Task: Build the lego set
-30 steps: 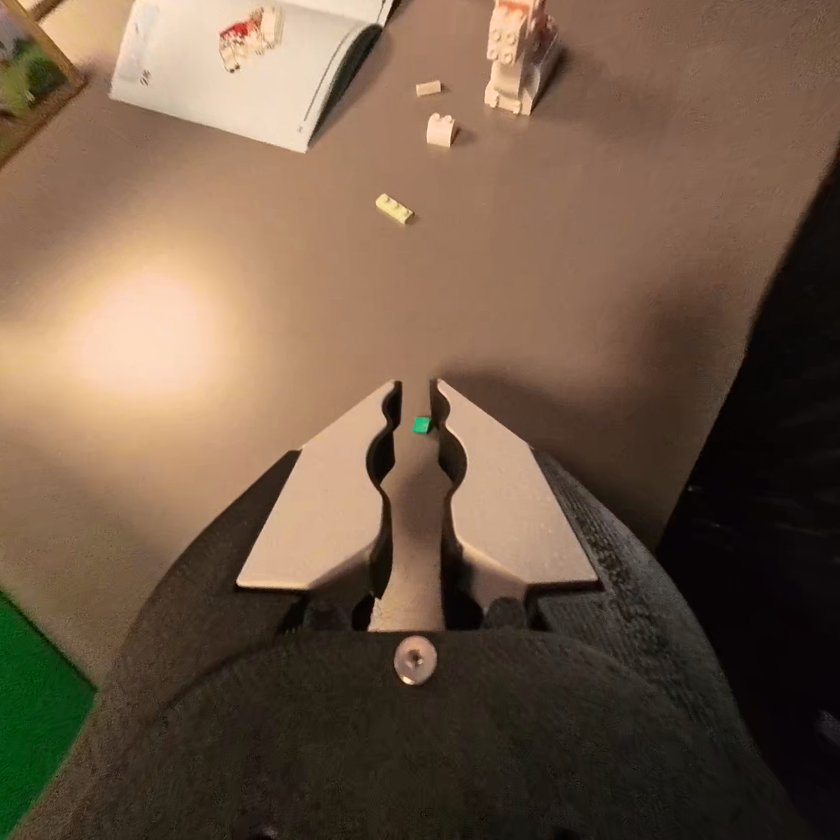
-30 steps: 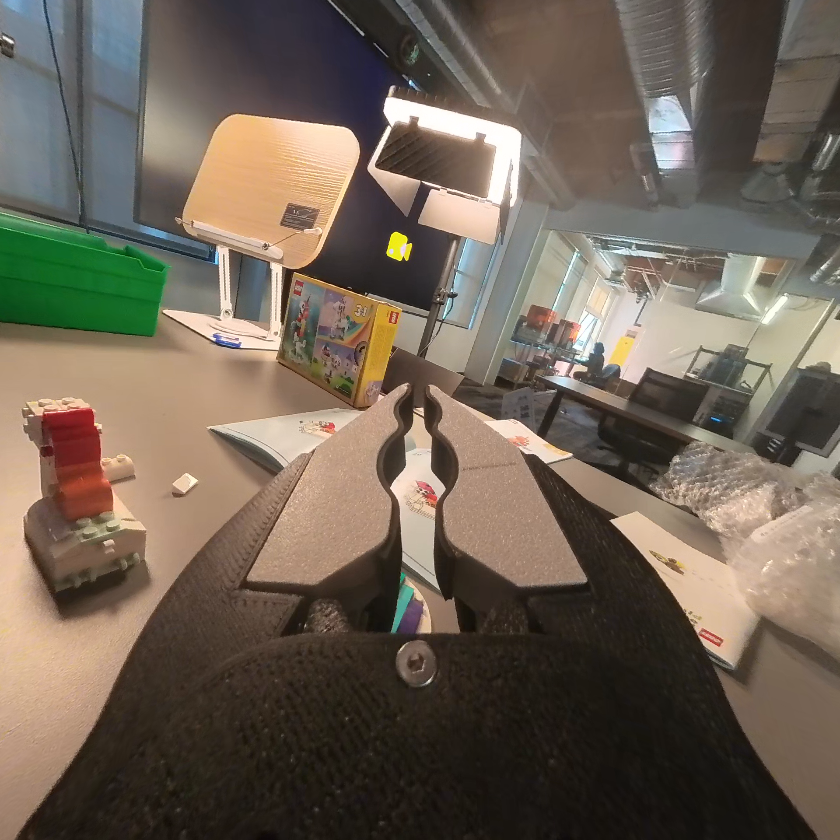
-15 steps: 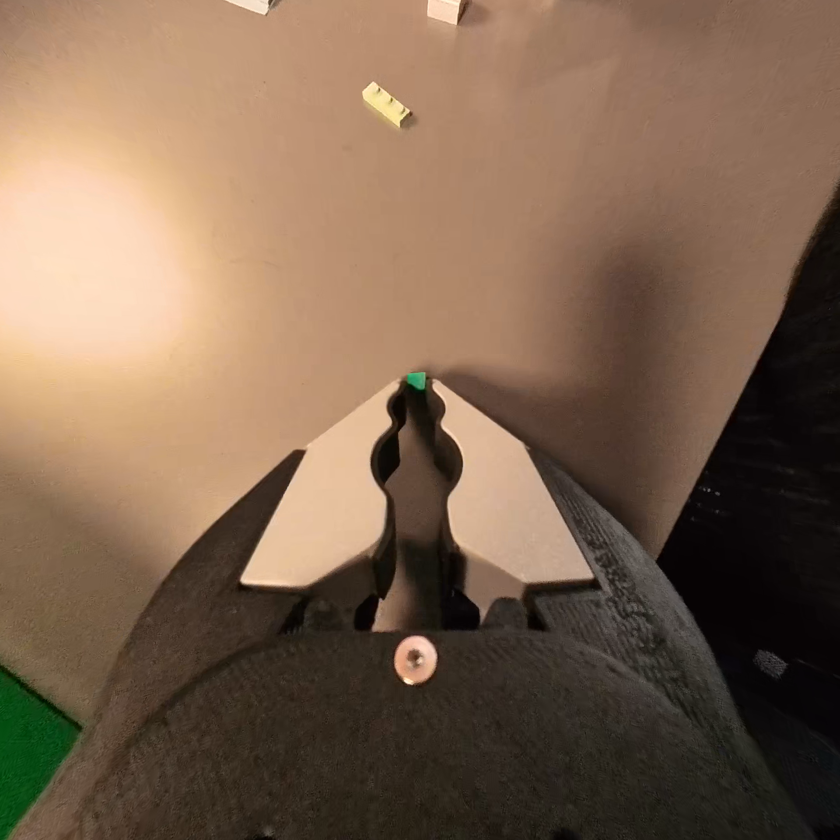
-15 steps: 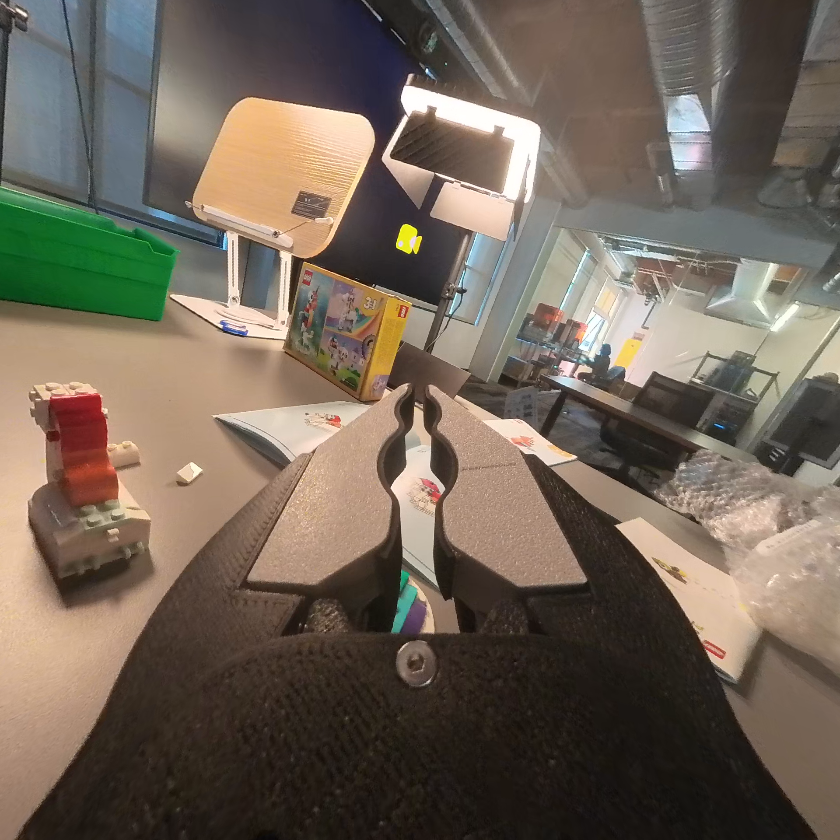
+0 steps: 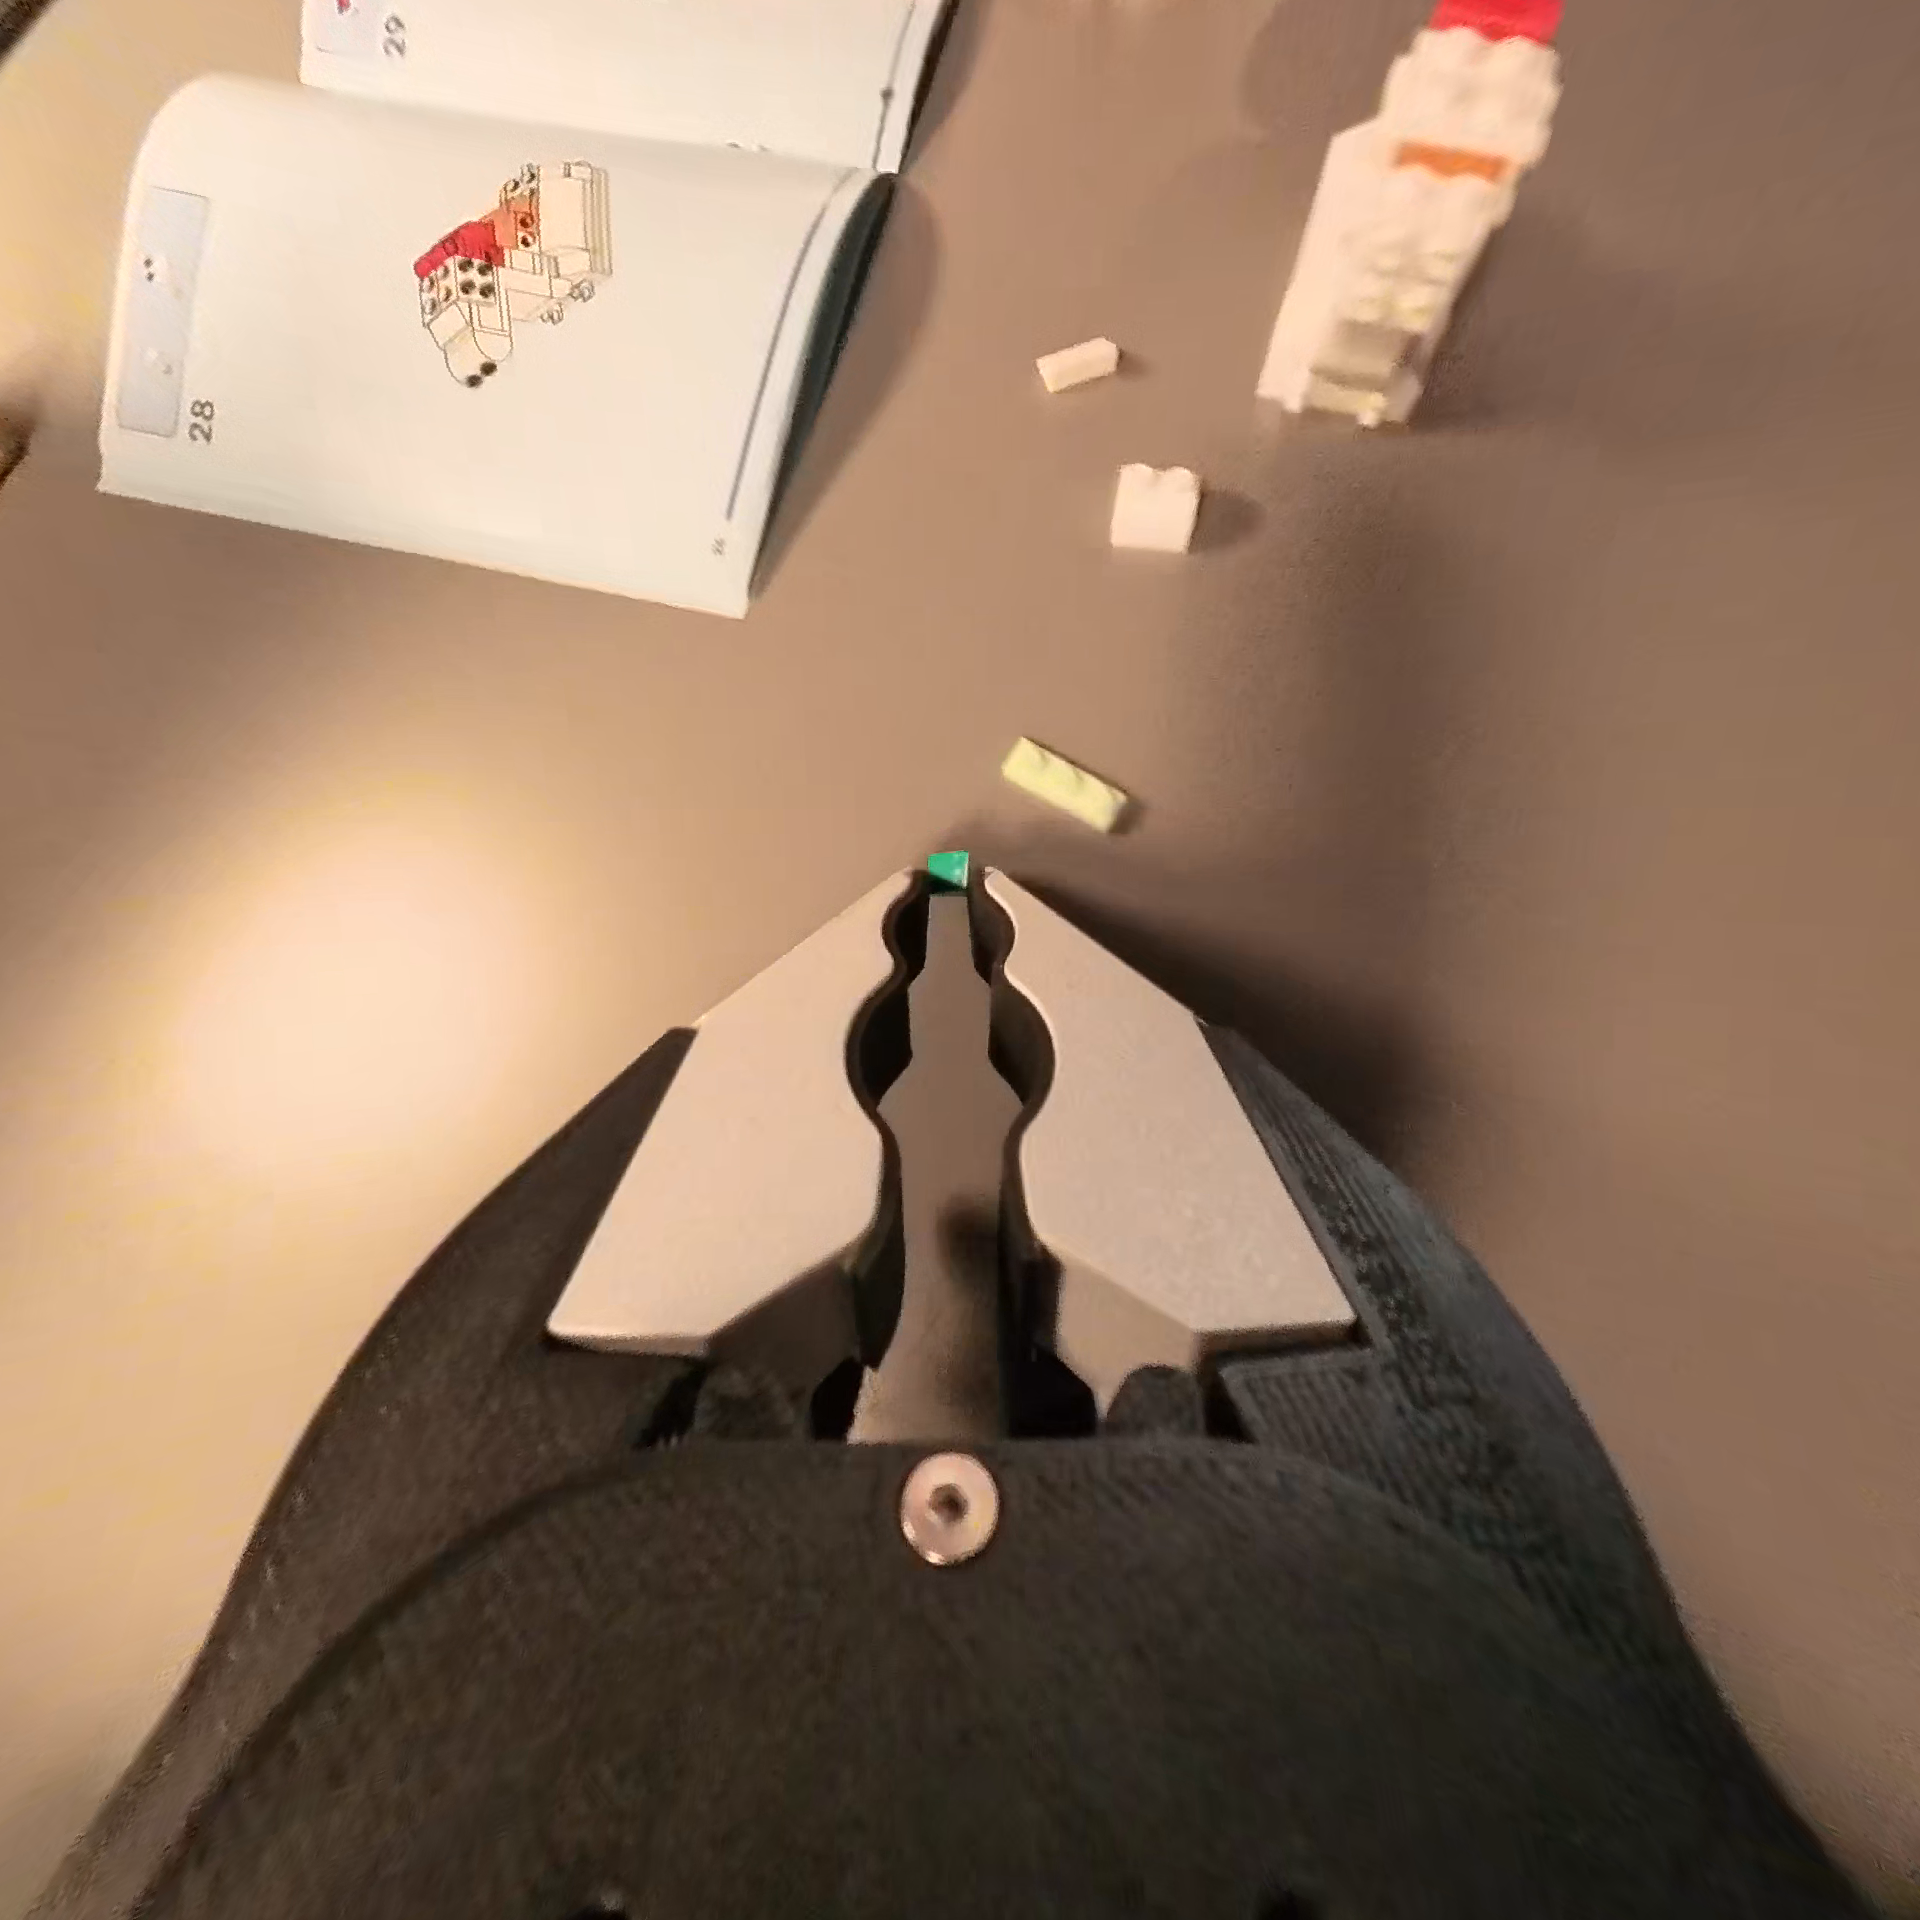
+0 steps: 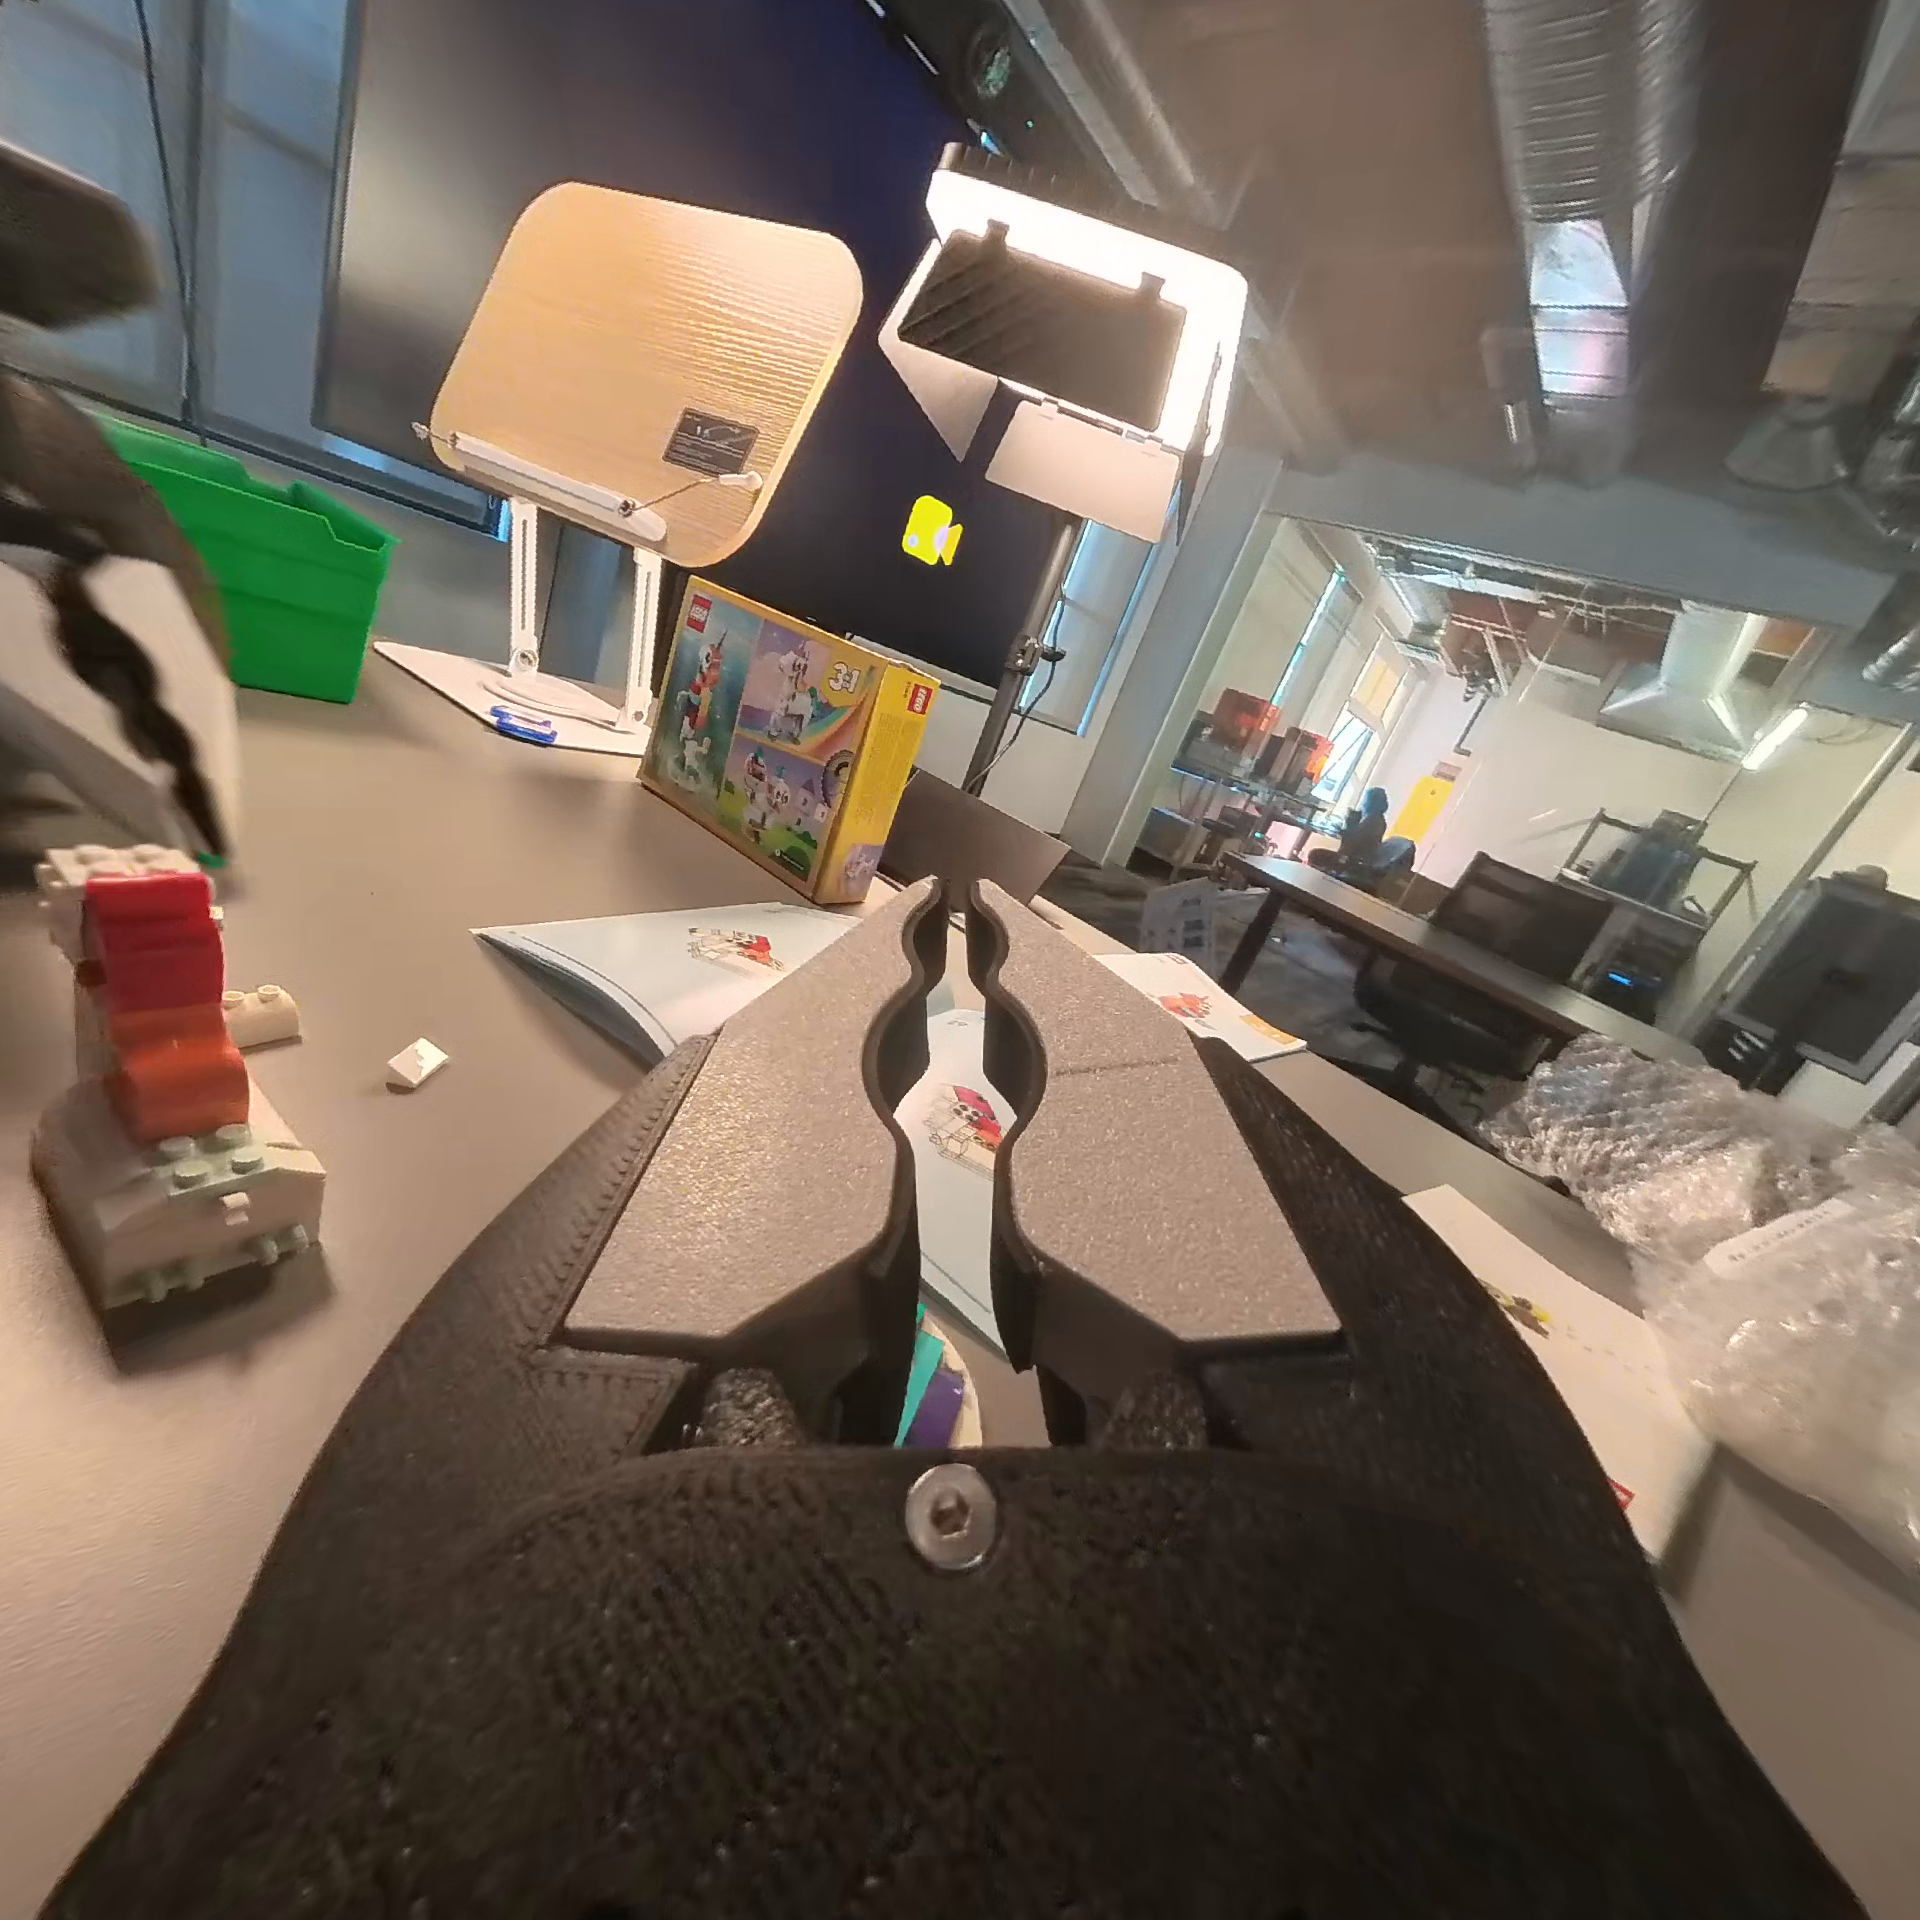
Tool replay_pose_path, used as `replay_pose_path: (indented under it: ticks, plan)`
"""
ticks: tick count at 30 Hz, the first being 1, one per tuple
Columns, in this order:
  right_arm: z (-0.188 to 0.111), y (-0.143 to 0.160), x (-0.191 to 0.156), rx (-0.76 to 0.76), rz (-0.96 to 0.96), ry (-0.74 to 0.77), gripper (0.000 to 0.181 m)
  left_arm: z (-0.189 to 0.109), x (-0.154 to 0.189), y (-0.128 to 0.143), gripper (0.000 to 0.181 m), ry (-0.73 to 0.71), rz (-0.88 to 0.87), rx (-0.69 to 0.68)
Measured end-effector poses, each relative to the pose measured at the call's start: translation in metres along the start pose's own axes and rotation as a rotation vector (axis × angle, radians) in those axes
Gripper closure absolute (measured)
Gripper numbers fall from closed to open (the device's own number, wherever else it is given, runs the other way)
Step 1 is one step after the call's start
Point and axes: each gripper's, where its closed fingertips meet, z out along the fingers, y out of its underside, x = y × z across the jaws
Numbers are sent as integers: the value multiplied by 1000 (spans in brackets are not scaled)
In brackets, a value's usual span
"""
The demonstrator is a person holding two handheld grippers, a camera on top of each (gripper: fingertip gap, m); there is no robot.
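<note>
My left gripper (image 5: 945,876) is shut on a tiny green piece (image 5: 948,869) at its fingertips, above the table. Ahead lie a pale yellow plate (image 5: 1067,798), a white brick (image 5: 1154,507) and a small cream piece (image 5: 1077,366). The white and red model (image 5: 1397,223) stands at the far right. In the right wrist view the model (image 6: 156,1081) stands at the left, with the left gripper (image 6: 203,847) just above it. My right gripper (image 6: 956,888) is nearly shut and empty, hovering over the open instruction booklet (image 6: 665,966).
The open booklet (image 5: 468,343) lies at the far left of the table. A set box (image 6: 790,748), a wooden book stand (image 6: 644,364), a green bin (image 6: 281,582), a light panel (image 6: 1070,343) and bubble wrap (image 6: 1714,1174) stand around. Coloured pieces (image 6: 930,1392) lie under my right gripper. Left tips to right tips: about 30 cm. To reach the white brick (image 5: 1154,507) in a straight line is about 9 cm for my left fingers, about 20 cm for my right. The model (image 6: 156,1081) is about 15 cm from both grippers' fingertips.
My left gripper closed on the green piece, lifted it and carried it forward toward the model. It has entered the right wrist view at the left. My right gripper stayed almost still.
</note>
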Motion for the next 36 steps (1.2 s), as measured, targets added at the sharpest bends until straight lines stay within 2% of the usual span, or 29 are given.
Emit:
replay_pose_path:
  ticks: [4, 6, 9, 12, 15, 19, 22, 25, 29, 33, 36]
  plan:
    - [1, 0, 0, -1, -6, -4, 180, 16, 2, -13, 175, 69, -30, 18]
    - [1, 1, 0, -2, -12, -4, 180, 20, 2, -11, 174, 50, 0, 8]
    - [2, 2, -1, -5, -18, -11, 180, 17, 2, -12, 159, 30, -8, 26]
    - [4, 0, -7, -2, -18, -49, 179, 9, 2, -23, 148, 15, -36, 114]
    - [5, -3, -34, -18, -21, -211, 170, 0, 1, -42, 146, -15, -54, 240]
    - [20, 6, -56, -156, -1, -301, 155, -5, -4, -69, 147, -88, -44, 401]
    - [41, 37, -62, -402, -11, -339, 153, -11, -12, -78, 151, -164, -23, 472]
    - [71, 66, -57, -590, 57, -311, 158, -18, -14, -82, 154, -156, -70, 542]
    - [107, 91, -75, -738, 167, -377, 151, -22, -20, -77, 155, -152, -113, 564]
    - [112, 119, -85, -915, 162, -412, 135, -26, -23, -74, 157, -157, -127, 575]
    - [108, 123, -83, -960, 232, -378, 133, -27, -22, -74, 157, -156, -124, 575]
